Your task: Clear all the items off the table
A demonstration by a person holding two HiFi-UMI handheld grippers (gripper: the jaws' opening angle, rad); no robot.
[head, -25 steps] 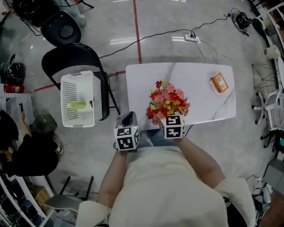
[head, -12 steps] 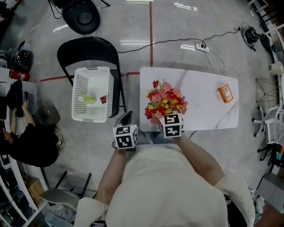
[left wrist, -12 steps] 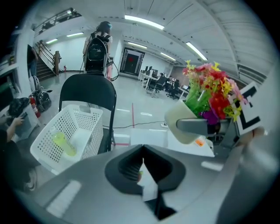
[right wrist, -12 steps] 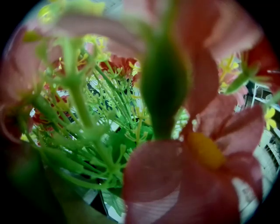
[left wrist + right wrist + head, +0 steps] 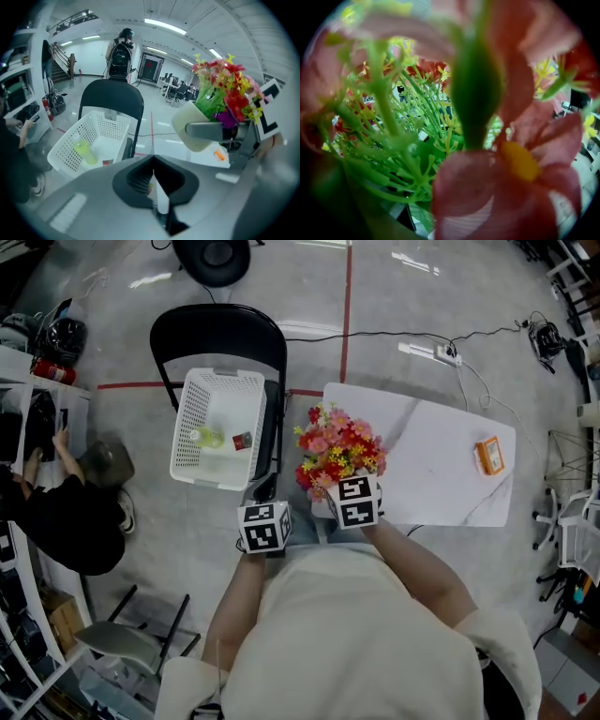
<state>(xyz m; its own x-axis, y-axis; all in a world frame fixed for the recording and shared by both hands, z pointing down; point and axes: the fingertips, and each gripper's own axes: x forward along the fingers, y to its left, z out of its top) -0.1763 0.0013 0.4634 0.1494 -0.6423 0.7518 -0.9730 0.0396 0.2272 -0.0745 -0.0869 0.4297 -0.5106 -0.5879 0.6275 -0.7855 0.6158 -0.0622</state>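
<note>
On your far left the white basket (image 5: 186, 427) sits on the seat of the black chair (image 5: 220, 329), with a yellow-green bottle (image 5: 208, 437) and a small red item (image 5: 242, 440) already lying in it, so plan your drop for the bare part of its floor, not on top of them. Your left gripper (image 5: 153, 180) hangs between you and the basket, its jaws pressed together on nothing; hold it low and clear of the path, or use it to steady the basket rim if the basket looks likely to slide. Next comes your load: the right gripper (image 5: 345, 488) is clamped on the cream pot (image 5: 190, 136) of the artificial flowers (image 5: 336, 446), which hang in the air over the table's left edge, just beside the basket. The blooms fill the right gripper view completely, so steer by the head view instead. Carry the pot level, since the bouquet looks top-heavy and could tip in the grip. Bring it fully inside the basket wall before you lower, and release only once the base rests. On your right, the white table (image 5: 431, 442) holds only the orange box (image 5: 488, 456) near its far end; that looks like your next pick.
</note>
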